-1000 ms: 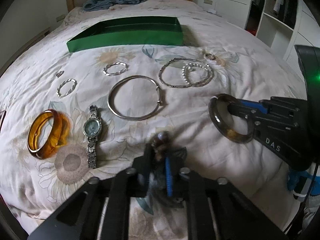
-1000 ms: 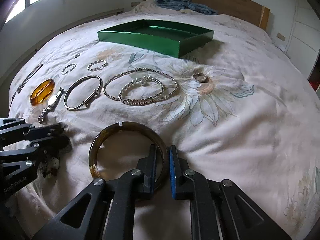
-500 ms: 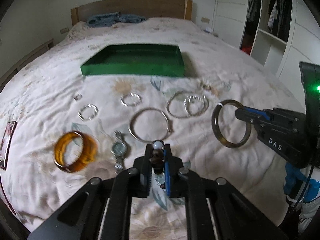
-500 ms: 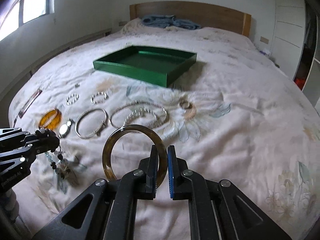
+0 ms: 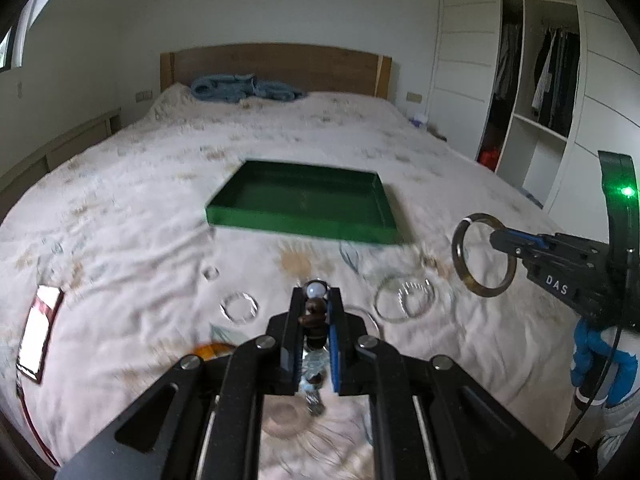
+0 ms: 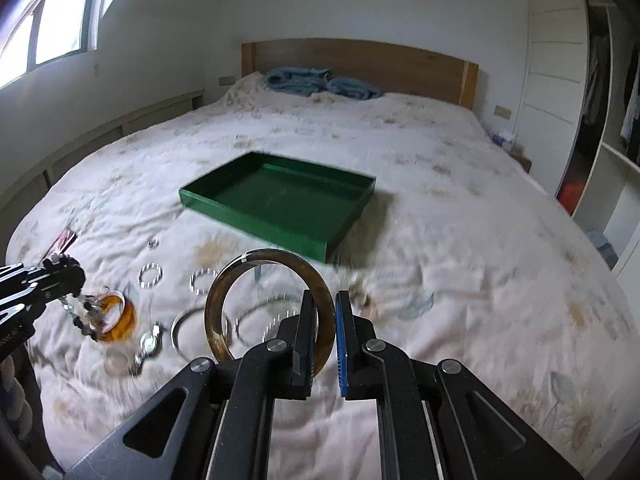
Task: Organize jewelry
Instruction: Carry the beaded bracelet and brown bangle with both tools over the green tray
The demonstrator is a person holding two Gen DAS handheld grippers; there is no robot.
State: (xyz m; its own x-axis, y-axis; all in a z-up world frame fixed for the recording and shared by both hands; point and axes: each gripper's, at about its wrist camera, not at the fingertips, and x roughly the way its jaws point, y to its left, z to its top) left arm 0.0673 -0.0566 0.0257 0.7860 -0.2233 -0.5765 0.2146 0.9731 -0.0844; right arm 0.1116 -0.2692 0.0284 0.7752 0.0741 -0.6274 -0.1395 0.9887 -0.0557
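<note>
Two claws are clamped: left claw (image 5: 317,312) grips a beaded bracelet (image 5: 314,314), right claw (image 6: 325,312) grips a brown bangle (image 6: 269,304), above the bed (image 6: 460,280).

tray (image 6: 256,216) mid-bed (image 6: 460,280) | bracelets (image 6: 150,276) before it | blanket (image 6: 320,82) behind

Soft daylight from the window (image 6: 52,28) on the left lights both fisheye views evenly, the bed (image 6: 460,240) and its jewelry smeared with motion blur, the tray (image 6: 280,200) casting a faint shadow rightward, walls bowing at dark vignetted corners, a green lamp (image 5: 627,191) glaring.
</note>
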